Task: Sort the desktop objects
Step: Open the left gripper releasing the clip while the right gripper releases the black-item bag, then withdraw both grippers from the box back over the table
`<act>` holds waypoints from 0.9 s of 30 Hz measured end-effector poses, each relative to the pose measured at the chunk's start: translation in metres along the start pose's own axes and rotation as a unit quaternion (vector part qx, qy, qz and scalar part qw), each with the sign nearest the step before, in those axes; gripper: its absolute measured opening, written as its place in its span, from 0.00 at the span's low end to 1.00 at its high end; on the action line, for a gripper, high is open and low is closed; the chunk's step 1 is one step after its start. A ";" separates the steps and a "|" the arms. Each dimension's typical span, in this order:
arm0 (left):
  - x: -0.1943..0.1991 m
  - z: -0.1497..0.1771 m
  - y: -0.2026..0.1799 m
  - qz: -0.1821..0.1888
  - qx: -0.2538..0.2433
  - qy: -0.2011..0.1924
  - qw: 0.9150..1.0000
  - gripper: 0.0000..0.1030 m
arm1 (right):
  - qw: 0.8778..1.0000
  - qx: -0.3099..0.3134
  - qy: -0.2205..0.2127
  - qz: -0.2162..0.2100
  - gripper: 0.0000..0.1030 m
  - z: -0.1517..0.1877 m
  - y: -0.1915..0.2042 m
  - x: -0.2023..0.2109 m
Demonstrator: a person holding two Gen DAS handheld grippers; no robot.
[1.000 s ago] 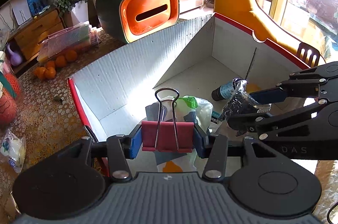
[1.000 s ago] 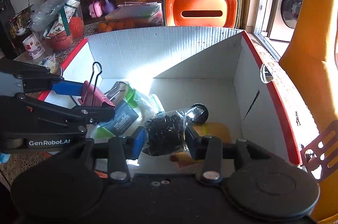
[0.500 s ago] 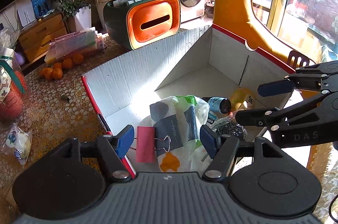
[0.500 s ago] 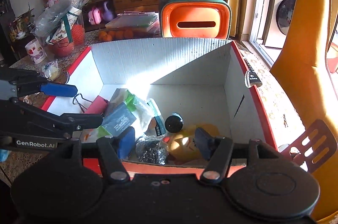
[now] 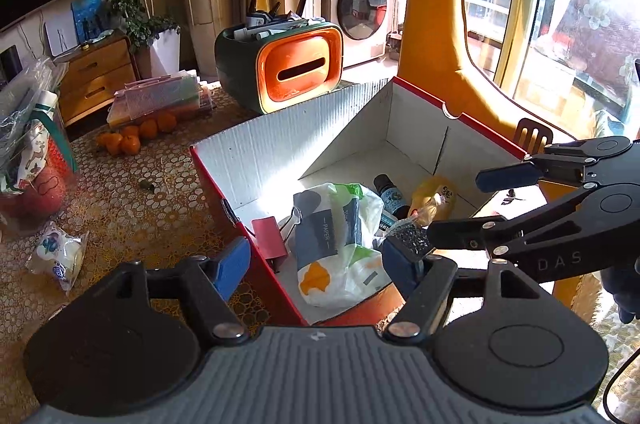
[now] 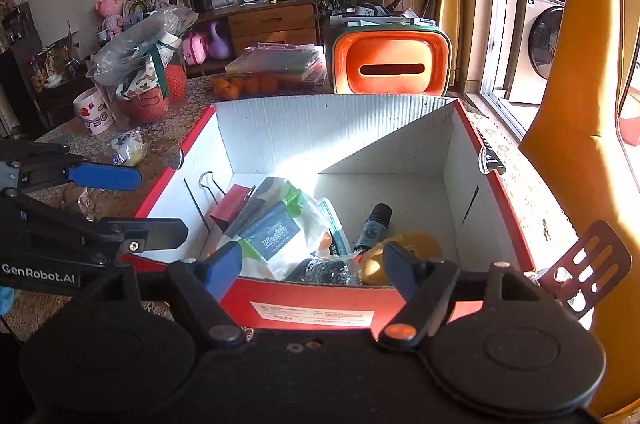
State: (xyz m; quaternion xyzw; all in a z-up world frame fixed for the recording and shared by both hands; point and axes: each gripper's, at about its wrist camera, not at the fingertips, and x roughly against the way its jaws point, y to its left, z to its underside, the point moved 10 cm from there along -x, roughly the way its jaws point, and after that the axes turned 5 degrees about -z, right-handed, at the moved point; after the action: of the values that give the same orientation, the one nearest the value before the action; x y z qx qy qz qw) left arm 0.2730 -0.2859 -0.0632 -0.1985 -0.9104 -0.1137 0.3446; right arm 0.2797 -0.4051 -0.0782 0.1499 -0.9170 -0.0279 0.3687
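Left gripper (image 5: 316,266): jaws spread, holding nothing. Right gripper (image 6: 314,270): jaws spread, holding nothing. Box (image 6: 496,199): on counter (image 5: 120,216), ahead of both jaws; contains red binder clip (image 5: 269,238), tissue pack (image 5: 340,236), dark bottle (image 6: 372,226), bag of black beads (image 5: 406,234).

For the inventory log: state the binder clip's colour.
Red body with silver wire handles; the binder clip shows best in the left wrist view, inside the box.

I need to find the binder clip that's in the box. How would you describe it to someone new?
Look in the red-edged cardboard box before the orange tissue holder. Against its left wall, beside the tissue pack, leans the binder clip: the only pink-red folded metal piece, with wire handles.
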 end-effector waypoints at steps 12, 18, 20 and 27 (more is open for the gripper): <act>0.040 0.019 0.044 -0.025 0.037 -0.017 0.999 0.74 | 1.000 -0.002 -0.013 -0.013 0.88 0.006 0.045 0.011; 0.057 0.035 0.065 -0.035 0.049 -0.024 0.998 0.79 | 1.000 0.007 -0.011 -0.025 0.90 0.010 0.075 0.008; 0.062 0.042 0.071 -0.037 0.051 -0.023 0.998 0.79 | 1.000 0.013 -0.007 -0.026 0.91 0.011 0.084 0.005; 0.074 0.066 0.100 -0.052 0.066 -0.021 0.996 0.80 | 0.999 0.023 -0.007 -0.026 0.91 0.008 0.116 -0.006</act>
State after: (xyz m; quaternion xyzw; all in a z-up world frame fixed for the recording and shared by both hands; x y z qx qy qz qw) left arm 0.2283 -0.1527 -0.0553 -0.1302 -0.9321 -0.0664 0.3313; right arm 0.2488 -0.2930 -0.0686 0.1822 -0.9156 -0.0178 0.3580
